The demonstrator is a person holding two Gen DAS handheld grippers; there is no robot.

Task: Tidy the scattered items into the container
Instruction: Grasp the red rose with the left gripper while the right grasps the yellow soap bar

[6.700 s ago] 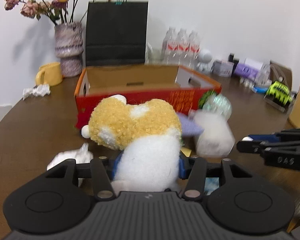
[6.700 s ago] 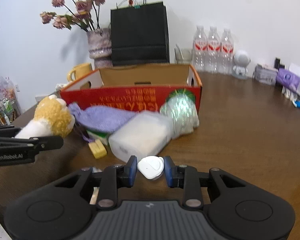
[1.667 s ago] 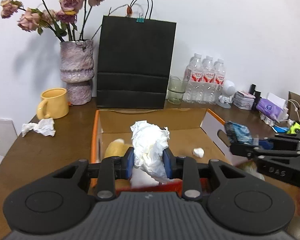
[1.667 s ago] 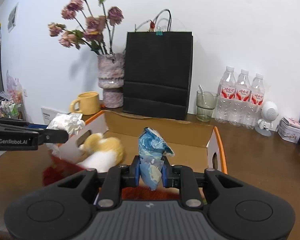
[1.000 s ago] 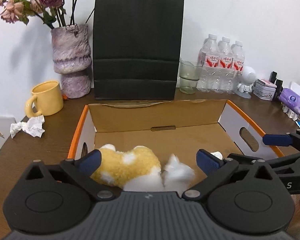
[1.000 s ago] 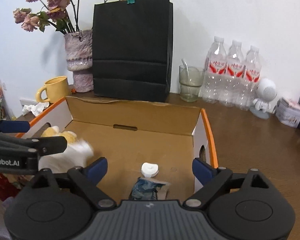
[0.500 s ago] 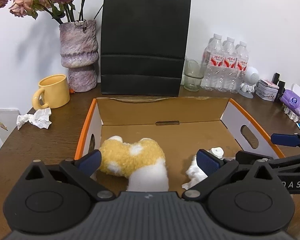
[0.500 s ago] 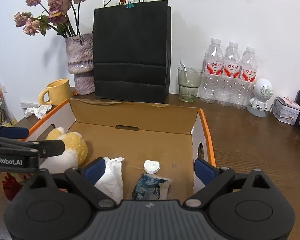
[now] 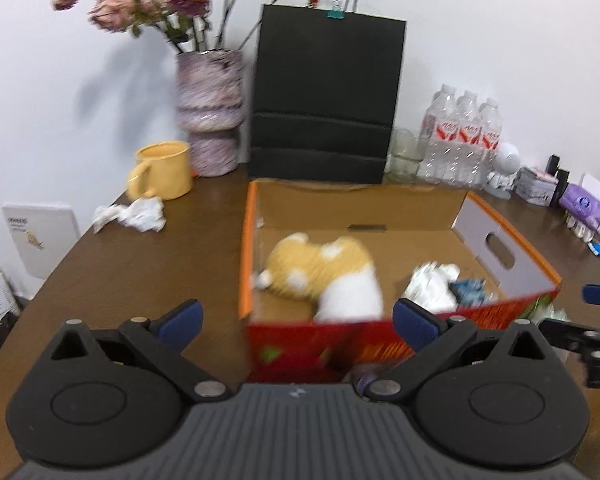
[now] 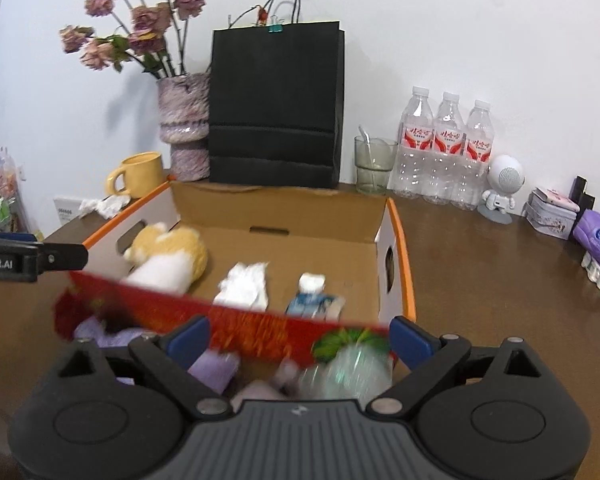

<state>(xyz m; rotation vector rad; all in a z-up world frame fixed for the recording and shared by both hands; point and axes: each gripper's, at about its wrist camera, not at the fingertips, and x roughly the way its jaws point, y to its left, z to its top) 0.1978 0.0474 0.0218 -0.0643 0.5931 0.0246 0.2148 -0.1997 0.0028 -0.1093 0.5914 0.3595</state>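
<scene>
- Change since the preceding frames: the crumpled white tissue [image 10: 244,285] and the blue printed packet [image 10: 314,303], each clamped in a gripper moments ago, now lie on the floor of the cardboard box [image 10: 402,236]. Both grippers have pulled back toward the near side of the box.
- Left gripper [image 9: 296,316]: fingers spread wide and empty, positioned before the box's near-left corner.
- Right gripper [image 10: 300,336]: fingers likewise released and empty, framing the red near wall of the box.
- Box contents: a yellow-and-white plush toy [image 10: 168,258] at the left end, the tissue at centre, the packet right of it, and a small white rounded item [image 10: 312,280] just behind the packet.
- Meaning for the task: four items are stowed. Judged from the right wrist view, work remains; a lilac fabric pouch [image 10: 216,366] and a translucent wrapped bundle with a green top [image 10: 346,364] sit on the counter [image 10: 480,280] outside the near wall, partly blurred.
- A second crumpled tissue [image 9: 134,214] lies on the counter beside the yellow mug [image 9: 164,176], well apart from the box.
- Materials: the box is corrugated card, brown inside, with orange-edged rim, printed red exterior and oval hand-holes in the end walls. The plush is fuzzy and compliant. The tissue is light and irregular. The packet appears glossy and creased.
</scene>
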